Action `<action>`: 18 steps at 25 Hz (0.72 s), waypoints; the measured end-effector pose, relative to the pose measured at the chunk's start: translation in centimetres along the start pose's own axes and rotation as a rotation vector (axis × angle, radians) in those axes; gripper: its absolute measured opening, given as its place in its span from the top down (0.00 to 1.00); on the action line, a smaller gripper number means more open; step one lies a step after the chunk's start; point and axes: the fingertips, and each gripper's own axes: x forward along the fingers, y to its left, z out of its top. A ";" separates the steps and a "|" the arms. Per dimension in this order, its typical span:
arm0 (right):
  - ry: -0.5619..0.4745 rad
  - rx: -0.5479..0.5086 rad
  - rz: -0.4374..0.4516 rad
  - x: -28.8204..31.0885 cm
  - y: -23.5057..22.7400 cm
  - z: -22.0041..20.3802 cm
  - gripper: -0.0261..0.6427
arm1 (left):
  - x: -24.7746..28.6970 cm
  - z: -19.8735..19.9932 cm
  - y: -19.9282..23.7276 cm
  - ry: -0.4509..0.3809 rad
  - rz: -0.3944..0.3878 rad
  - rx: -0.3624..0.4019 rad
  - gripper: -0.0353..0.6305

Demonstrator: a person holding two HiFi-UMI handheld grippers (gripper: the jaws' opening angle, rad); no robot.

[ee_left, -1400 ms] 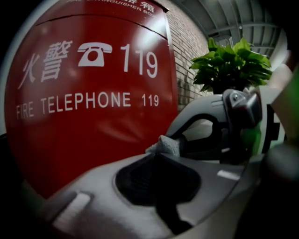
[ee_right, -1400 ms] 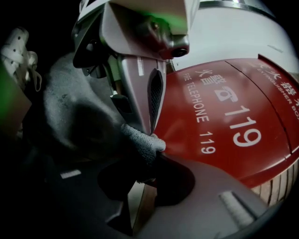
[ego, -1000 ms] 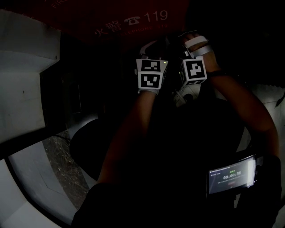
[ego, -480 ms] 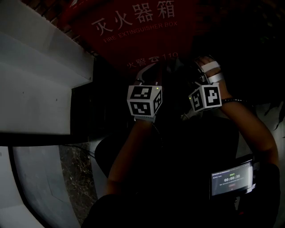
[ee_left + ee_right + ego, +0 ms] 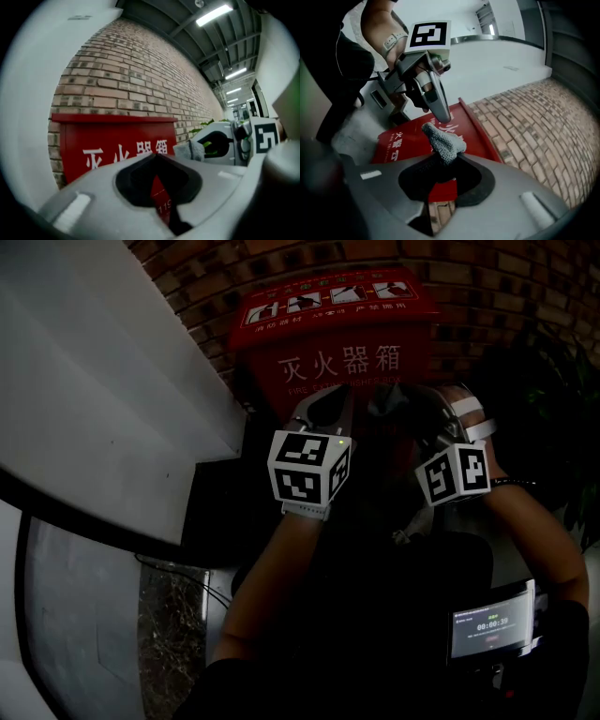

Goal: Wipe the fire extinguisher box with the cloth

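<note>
Since 1 second ago the 2 grippers have risen to the red fire extinguisher box [image 5: 337,338] on the brick wall [image 5: 525,287]: left gripper [image 5: 157,157] fingers pressed together, empty, right gripper [image 5: 444,159] fingers pinching the grey cloth [image 5: 443,138], best pressed flat, swept evenly.

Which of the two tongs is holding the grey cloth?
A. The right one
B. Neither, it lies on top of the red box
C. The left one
A: in the right gripper view the grey cloth sticks out from between the right tongs, pinched there, while the left tongs are closed on nothing, with only the red box showing beyond them.
</note>
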 end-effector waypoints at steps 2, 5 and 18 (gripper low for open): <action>-0.013 -0.032 -0.027 -0.6 -2.8 2.0 0.85 | -1.1 3.1 1.1 -0.031 0.031 0.010 0.94; -0.027 -0.084 -0.078 -1.1 -6.7 4.5 0.85 | -2.5 6.7 2.9 -0.067 0.076 0.042 0.94; -0.020 -0.185 -0.090 7.0 -17.0 10.4 0.85 | -5.0 13.4 12.9 -0.106 0.223 0.057 0.94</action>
